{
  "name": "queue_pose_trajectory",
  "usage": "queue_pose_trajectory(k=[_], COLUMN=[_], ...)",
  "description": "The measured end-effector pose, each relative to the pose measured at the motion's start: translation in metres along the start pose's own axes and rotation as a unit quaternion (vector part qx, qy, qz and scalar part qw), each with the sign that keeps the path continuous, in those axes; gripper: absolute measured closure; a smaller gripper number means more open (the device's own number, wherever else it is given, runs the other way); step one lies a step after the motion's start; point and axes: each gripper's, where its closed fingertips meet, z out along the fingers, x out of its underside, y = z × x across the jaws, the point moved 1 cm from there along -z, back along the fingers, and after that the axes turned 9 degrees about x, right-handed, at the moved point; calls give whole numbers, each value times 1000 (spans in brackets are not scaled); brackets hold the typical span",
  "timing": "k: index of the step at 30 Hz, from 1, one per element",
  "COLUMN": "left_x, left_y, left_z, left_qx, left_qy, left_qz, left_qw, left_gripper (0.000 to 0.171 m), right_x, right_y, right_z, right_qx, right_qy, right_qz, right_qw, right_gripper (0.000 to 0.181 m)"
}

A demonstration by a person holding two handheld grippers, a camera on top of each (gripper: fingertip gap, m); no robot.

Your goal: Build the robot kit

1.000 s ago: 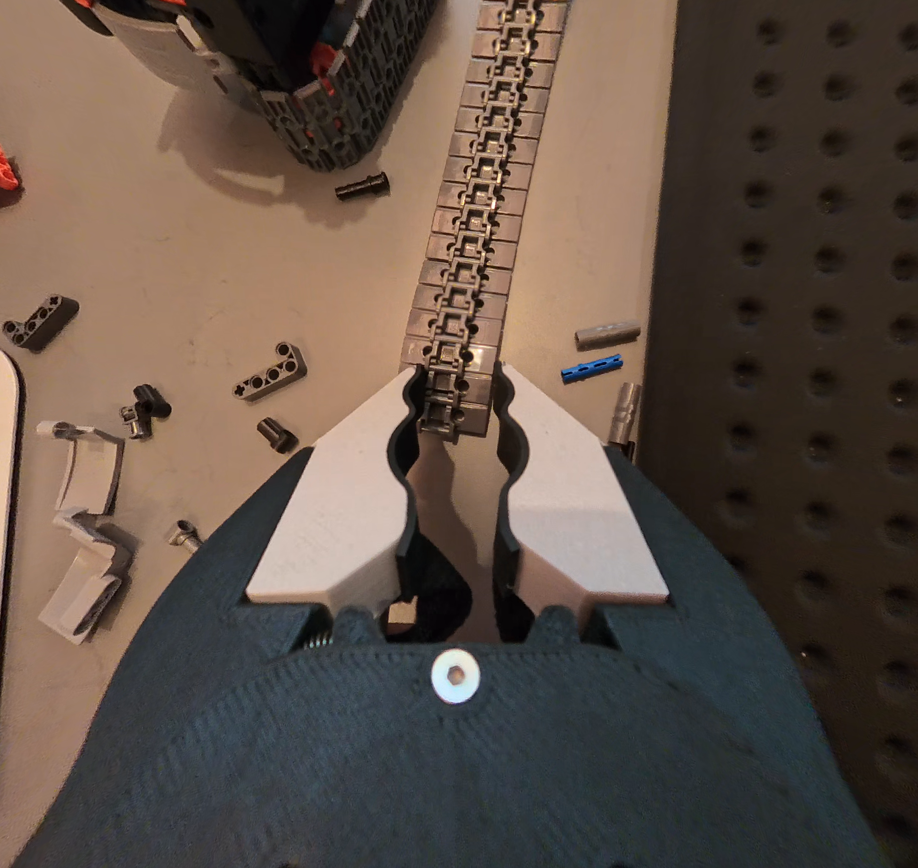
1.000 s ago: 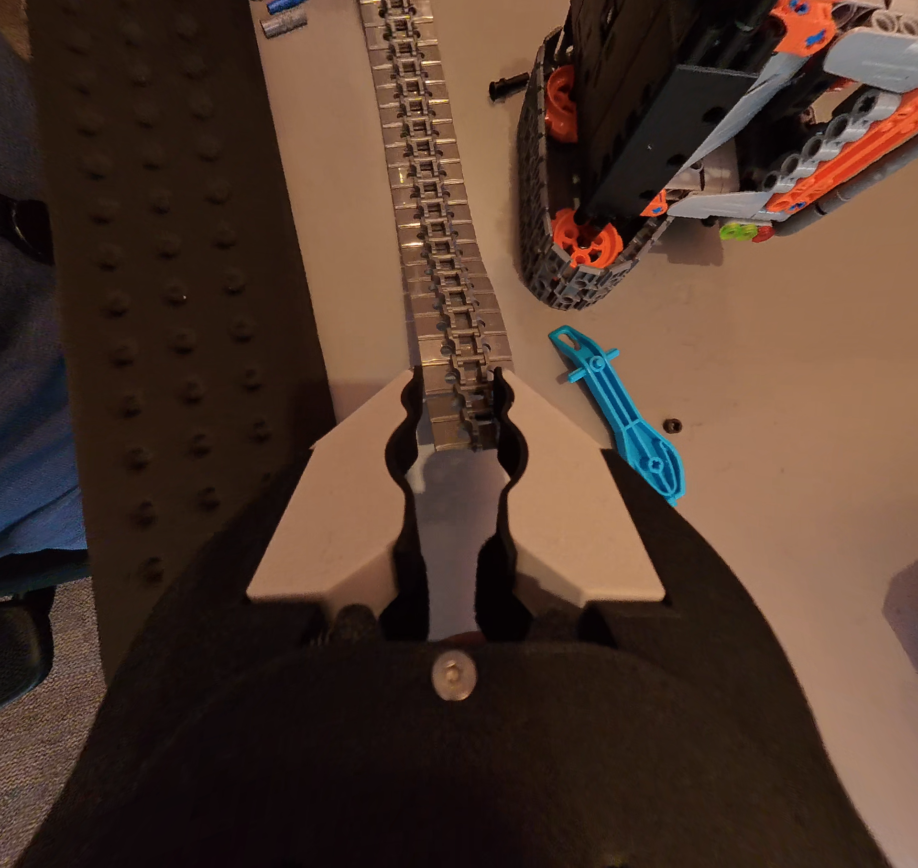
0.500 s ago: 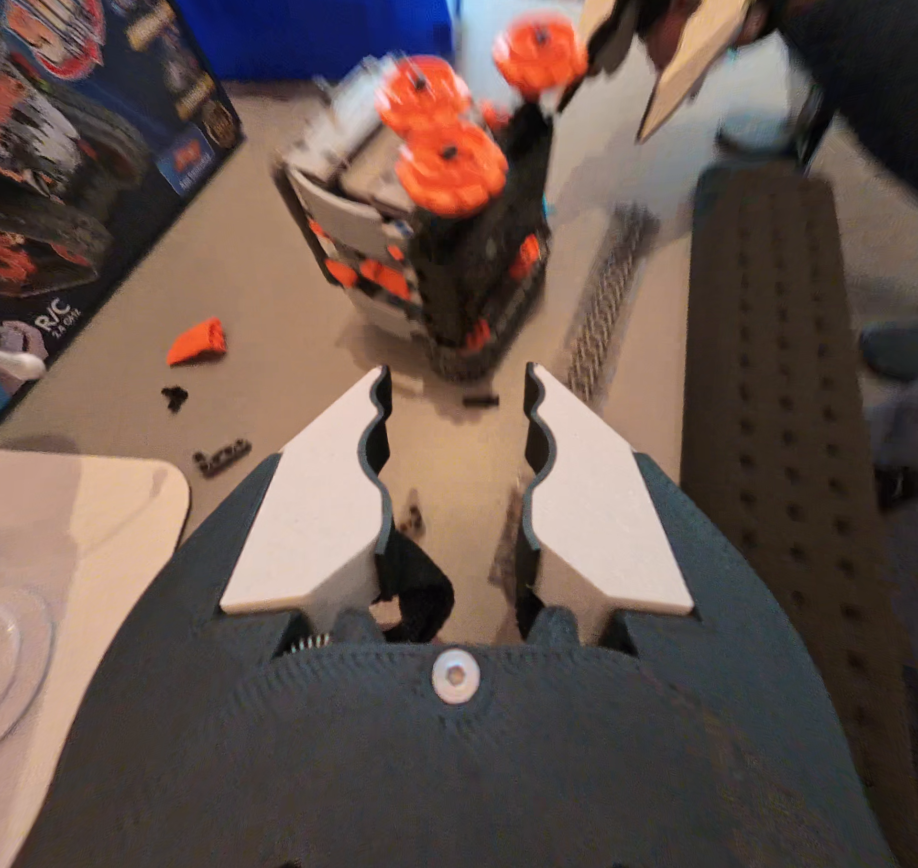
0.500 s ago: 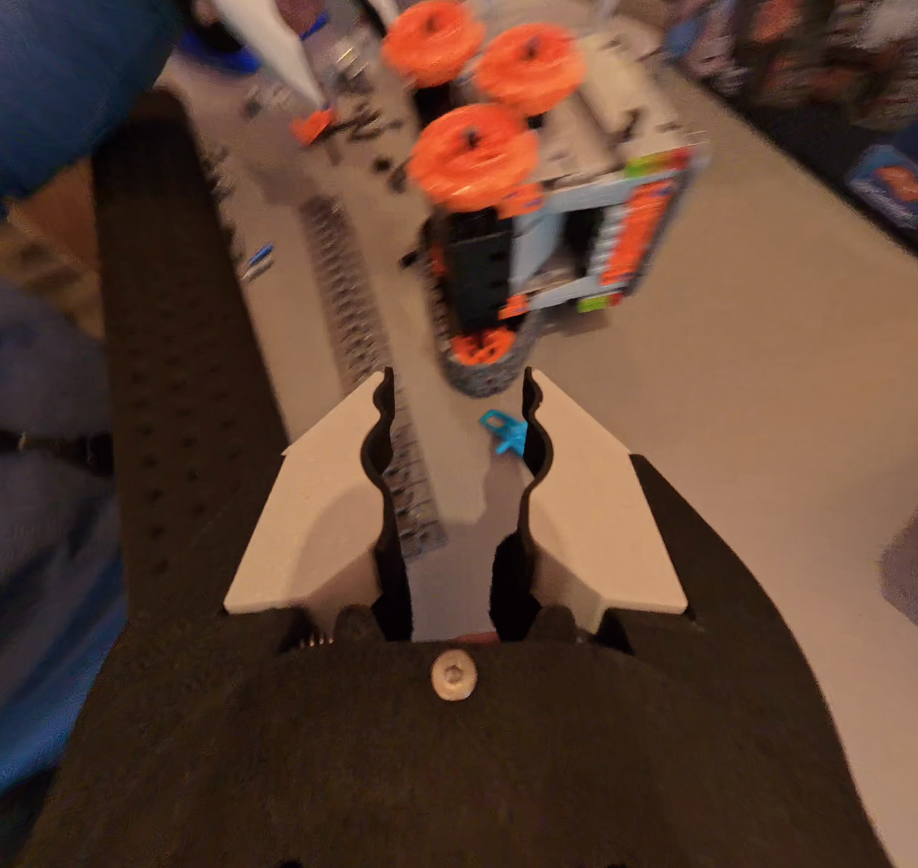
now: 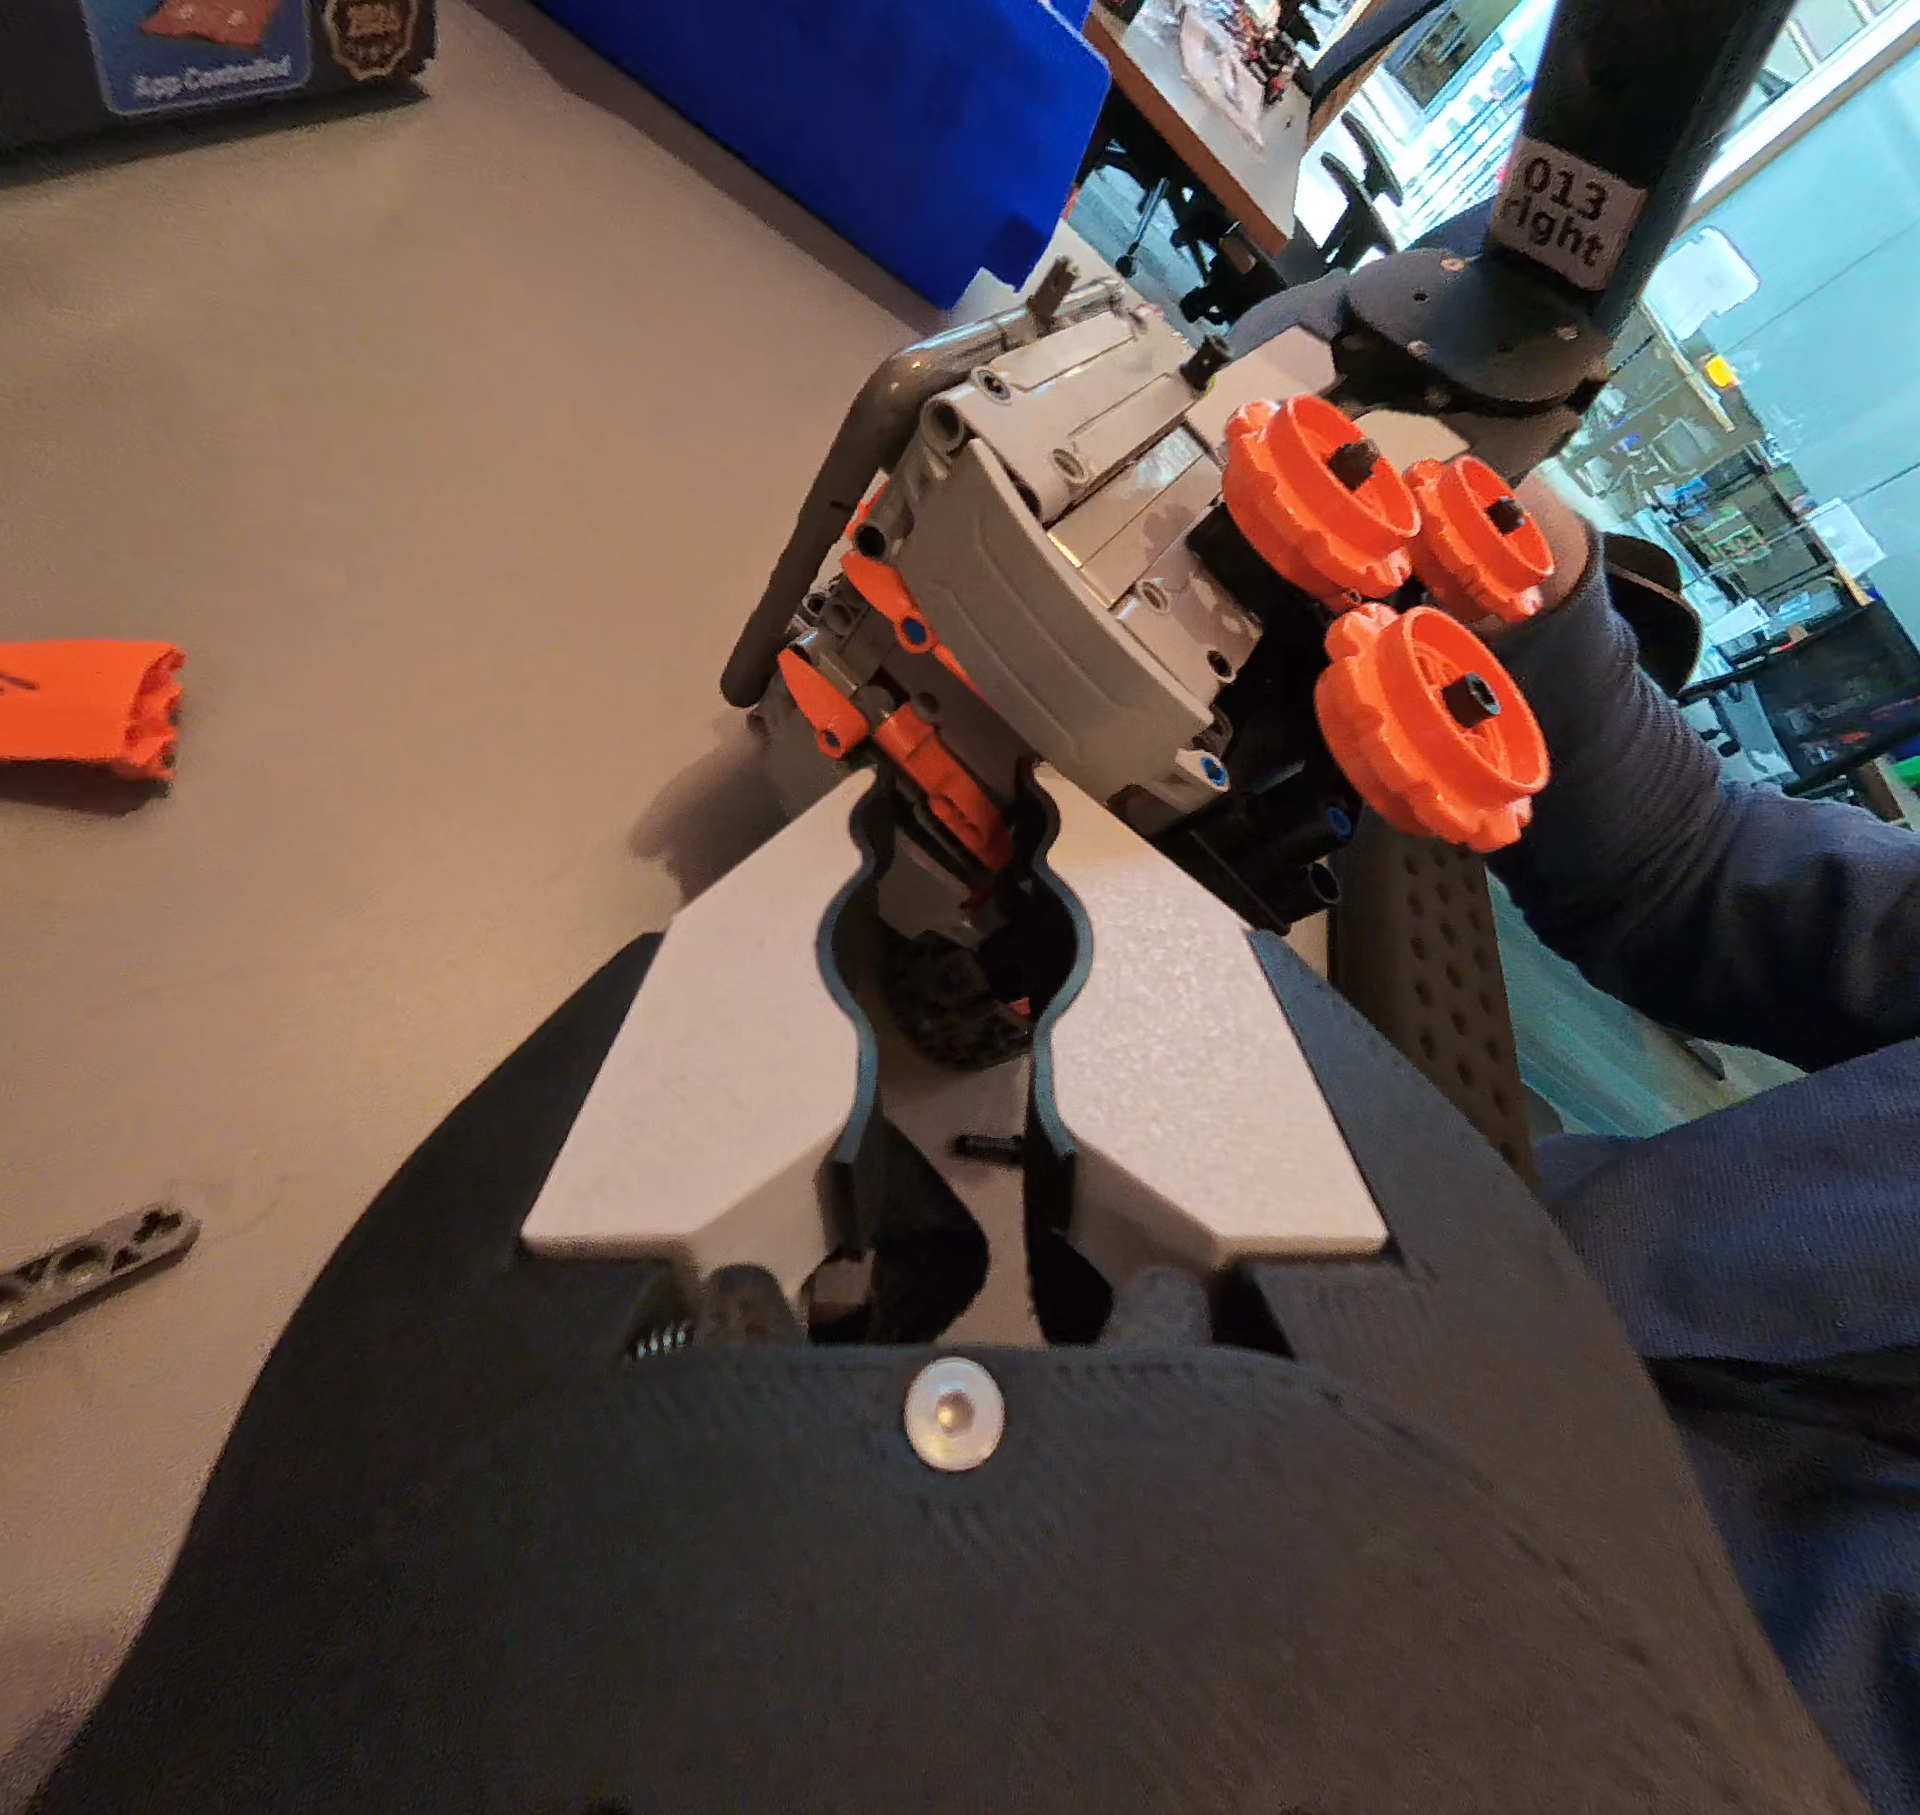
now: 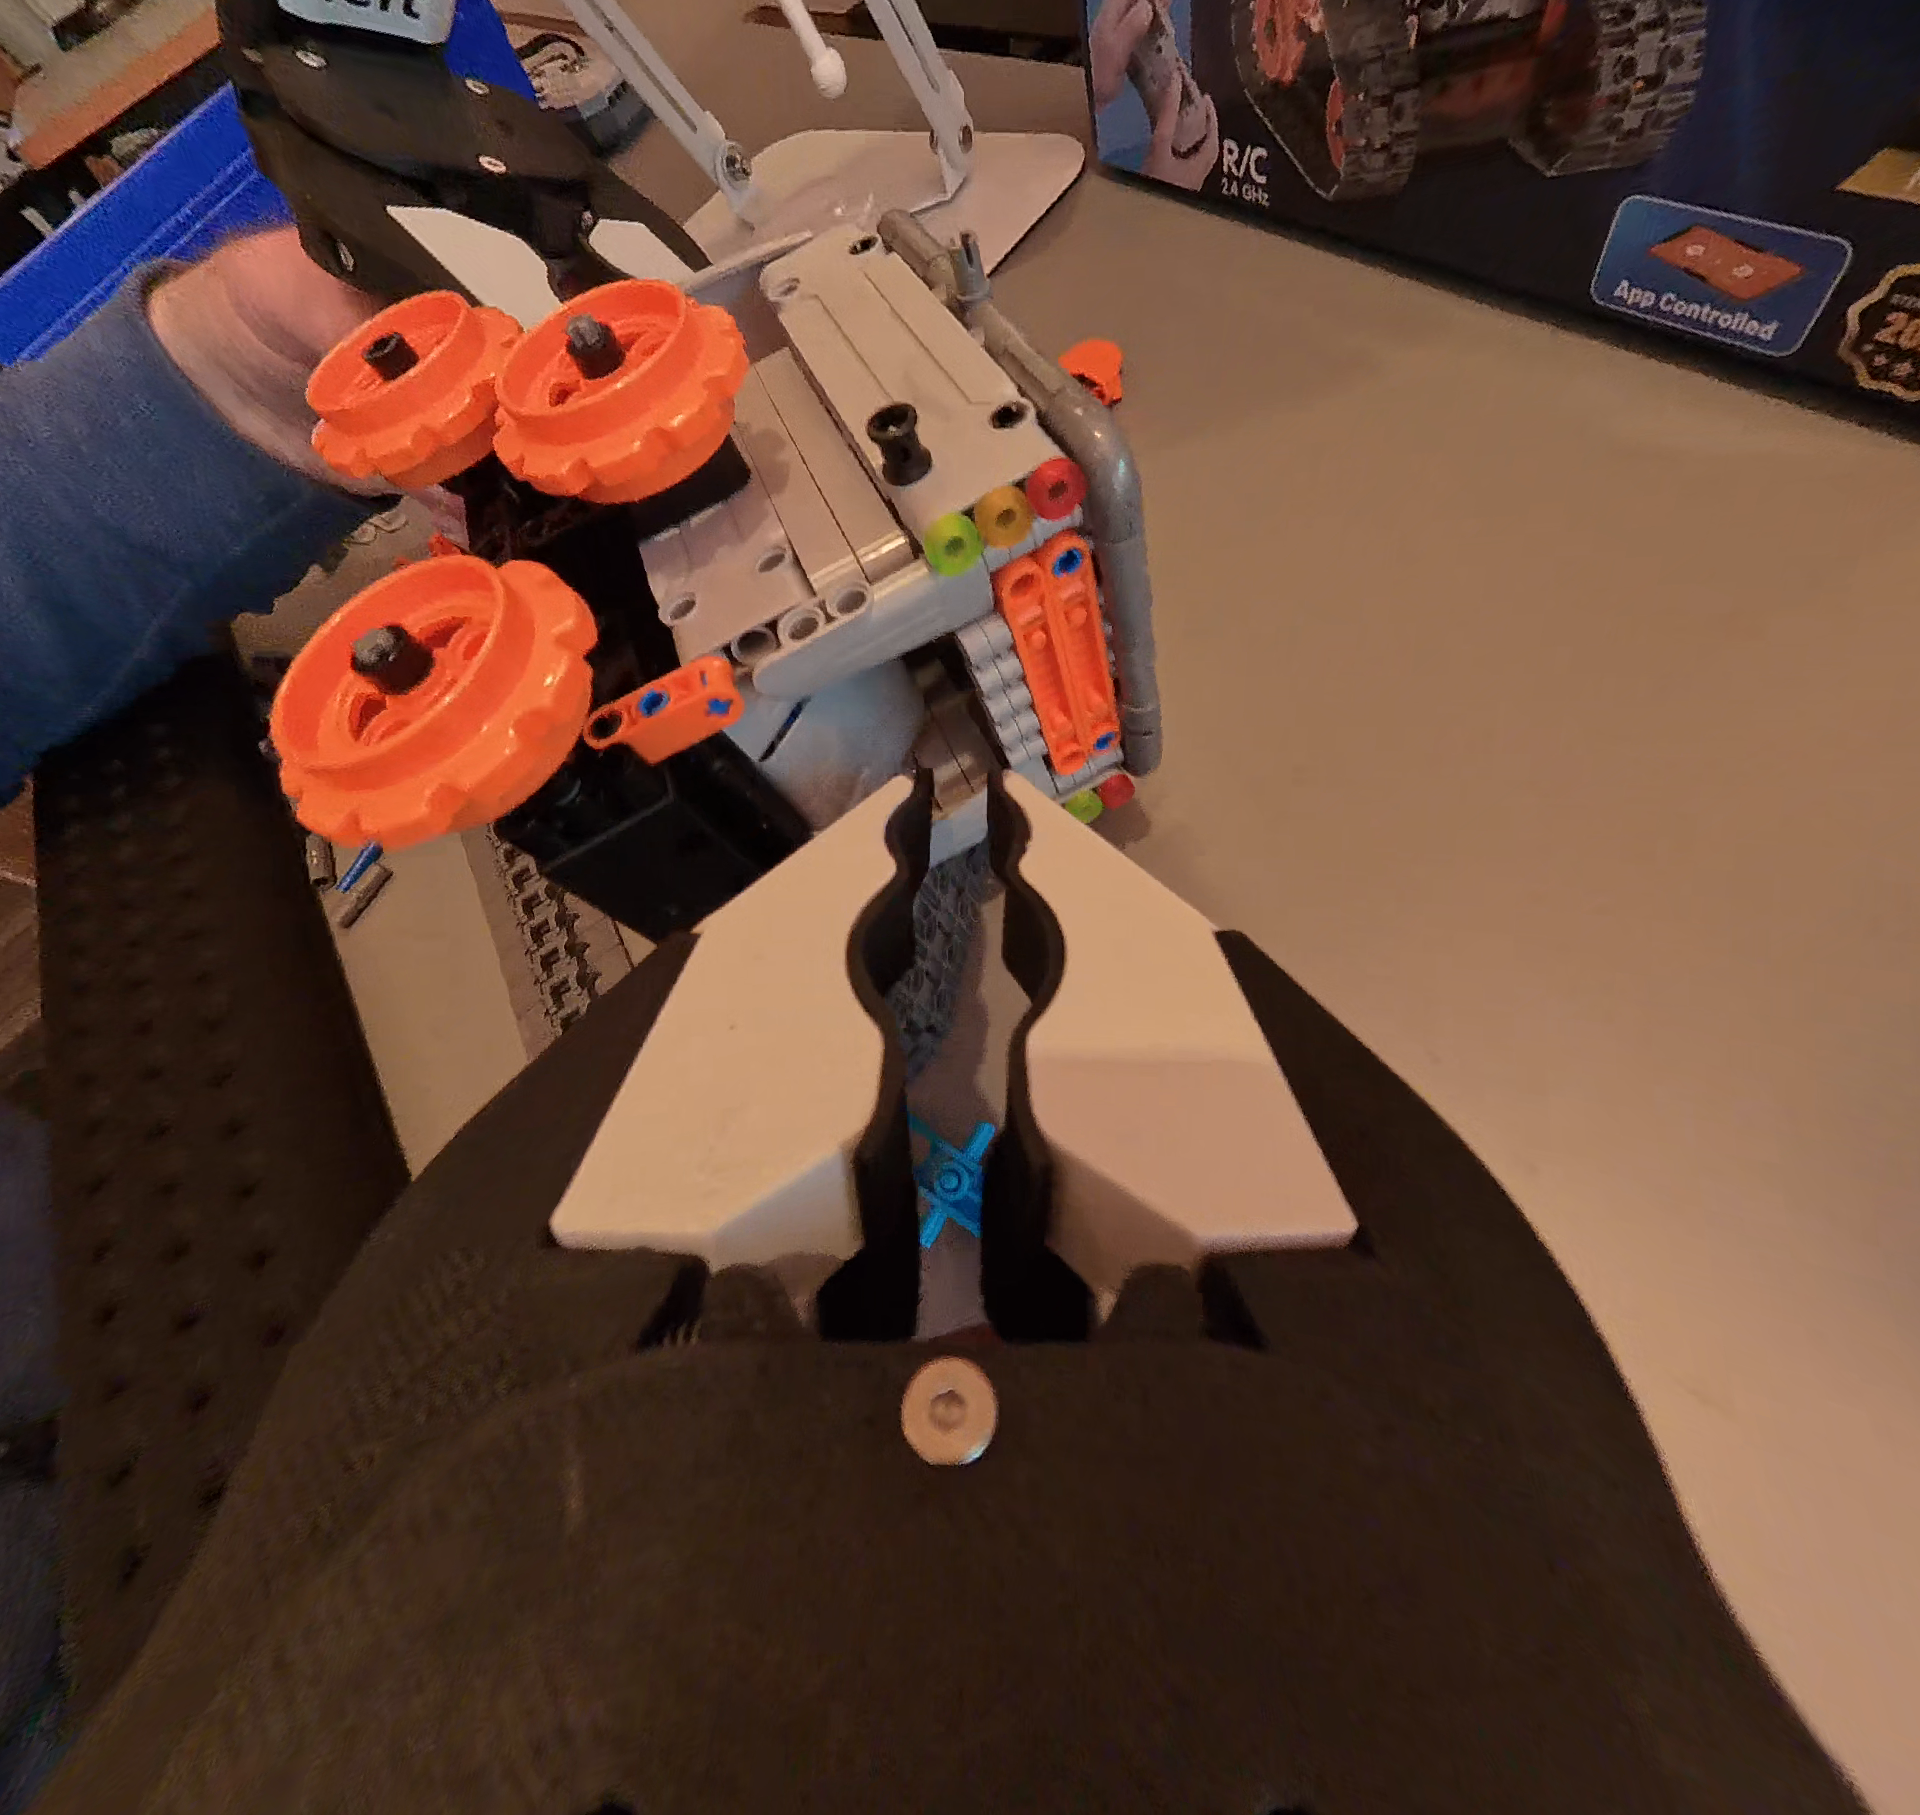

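A grey, black and orange brick-built vehicle lies tipped on its side, three orange wheels facing up. My left gripper is shut on the vehicle's orange and grey end. My right gripper is shut on a thin grey part at the opposite end of the vehicle, near its orange beams. Each view shows the other gripper's dark body beyond the wheels. A grey track strip lies flat on the table beside the vehicle.
A black studded mat runs along the table edge. A blue tool lies under my right gripper. A blue bin, a printed box, a white stand, an orange piece and a grey beam surround the work area. The tips of one gripper are about 9 cm away from the tips of the other. Measured from the fingertips, the orange piece is 12 cm or so from the left gripper and 20 cm from the right.
Both grippers let go of the track strip's ends, rose and swung toward the vehicle. They now close on its two ends, and the vehicle sits tipped with its wheels up.
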Motion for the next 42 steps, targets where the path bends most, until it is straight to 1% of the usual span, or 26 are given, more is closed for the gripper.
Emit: queue_pose_trajectory(k=[2,4,6,10,13,18,19,21,25,28,29,32,34,35,36,37,38,40,42], left_x=[-1,-3,-4,-9,-10,1,3,7,10,16,18,27,32,34,37,41,45,55,61], left_y=[-4,-8,-11,-13,-18,-33,-36,-39,-45,-55,-58,-68,-72,-74,-76,-79,-82,-86,-80], left_z=[5,9,13,14,14,13,13,13,9,8,7,5,5,5,5,6,7,11,14], left_qx=[4,3,2,3,-9,-52,-61,-80,-104,-124,-131,-158,-171,-183,-200,-211,-218,-221,-230], left_qy=[-4,-7,-8,-17,-21,0,0,0,-7,-6,-6,5,5,7,15,26,33,38,57], left_qz=[16,29,38,57,105,225,242,270,319,375,393,460,481,501,536,563,580,598,609], left_qw=[1000,1000,999,998,994,973,968,960,942,919,910,874,860,846,820,799,784,770,757], left_gripper=[156,159,171,171,171,171,169,171,171,171,171,168,167,166,167,166,167,168,169], right_x=[-5,-11,-12,-17,-22,-22,-20,-18,-17,-13,-11,-2,2,4,7,11,16,24,27], right_y=[4,7,6,5,5,16,21,31,41,51,56,71,77,78,79,80,79,76,76], right_z=[2,2,3,1,-5,-13,-13,-15,-20,-26,-28,-32,-34,-34,-34,-33,-31,-29,-26], right_qx=[-1,-2,17,34,59,89,88,88,114,129,133,138,145,151,156,156,157,163,160], right_qy=[-18,-32,-31,-51,-74,-109,-115,-133,-160,-177,-182,-195,-202,-205,-206,-200,-189,-182,-173], right_qz=[-3,-8,-26,-58,-106,-202,-219,-245,-298,-342,-363,-421,-456,-478,-498,-510,-517,-527,-528], right_qw=[1000,999,999,996,990,969,965,956,934,914,904,875,855,841,828,822,820,814,816], right_gripper=[175,181,181,181,181,181,181,181,181,181,181,181,181,181,181,181,181,181,181])
